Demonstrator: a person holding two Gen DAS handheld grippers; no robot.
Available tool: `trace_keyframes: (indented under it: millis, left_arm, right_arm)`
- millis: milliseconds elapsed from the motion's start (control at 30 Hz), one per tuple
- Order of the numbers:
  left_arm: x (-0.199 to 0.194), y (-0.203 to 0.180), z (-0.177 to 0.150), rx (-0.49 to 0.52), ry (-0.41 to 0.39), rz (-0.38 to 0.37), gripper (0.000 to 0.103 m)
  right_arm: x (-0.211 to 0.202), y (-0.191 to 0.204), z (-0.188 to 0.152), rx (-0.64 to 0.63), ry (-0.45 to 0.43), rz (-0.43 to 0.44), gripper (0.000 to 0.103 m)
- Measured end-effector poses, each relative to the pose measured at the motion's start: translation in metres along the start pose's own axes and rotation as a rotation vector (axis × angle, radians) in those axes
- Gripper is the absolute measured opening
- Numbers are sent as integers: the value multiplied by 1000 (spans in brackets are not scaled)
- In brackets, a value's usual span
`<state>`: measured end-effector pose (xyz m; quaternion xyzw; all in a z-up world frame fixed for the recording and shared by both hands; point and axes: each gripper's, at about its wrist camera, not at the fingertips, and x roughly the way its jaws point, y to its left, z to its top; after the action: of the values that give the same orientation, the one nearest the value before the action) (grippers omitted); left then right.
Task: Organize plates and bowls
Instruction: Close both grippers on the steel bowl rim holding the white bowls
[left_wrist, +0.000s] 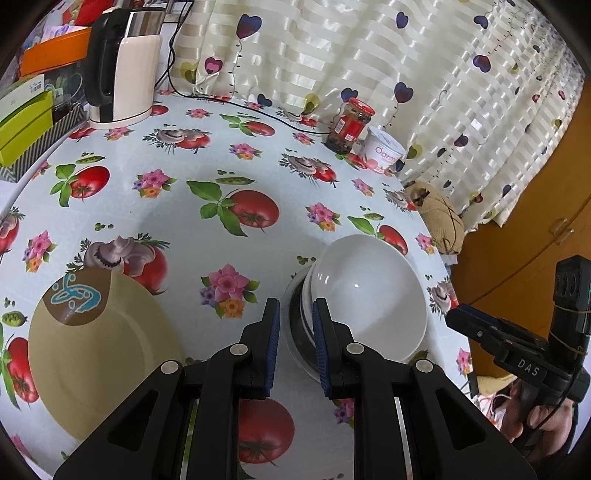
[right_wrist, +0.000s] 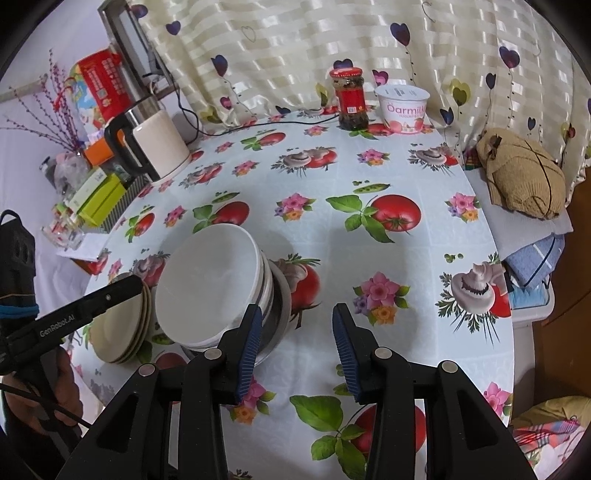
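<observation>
Stacking up at the frame's centre, the white bowls sit beside the beige plates at lower left. The left gripper stands narrowly parted and empty; the right gripper gapes wider, gripping nothing.

Both cameras ride just behind their own fingers and look steeply down across the table toward the curtain at its far edge — close enough that the fingers fill the lower frame. The left view sits left of the stacked bowls, the right view to their right — both share that stack, the kettle and the red-lidded jar.
</observation>
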<state>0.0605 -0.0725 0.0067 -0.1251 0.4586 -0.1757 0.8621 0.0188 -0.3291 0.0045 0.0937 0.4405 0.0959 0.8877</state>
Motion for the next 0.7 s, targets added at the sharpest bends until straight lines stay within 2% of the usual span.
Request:
trace_keyframes:
  millis: [333,700]
  left_arm:
    - [6,6,-3,-22,32,-34,19]
    - [11,8,-4,-23,53,-36,19]
  right_arm:
    - [4,-3,-3,8,10,8,39]
    - [13,-6,-3,23,31,26,39]
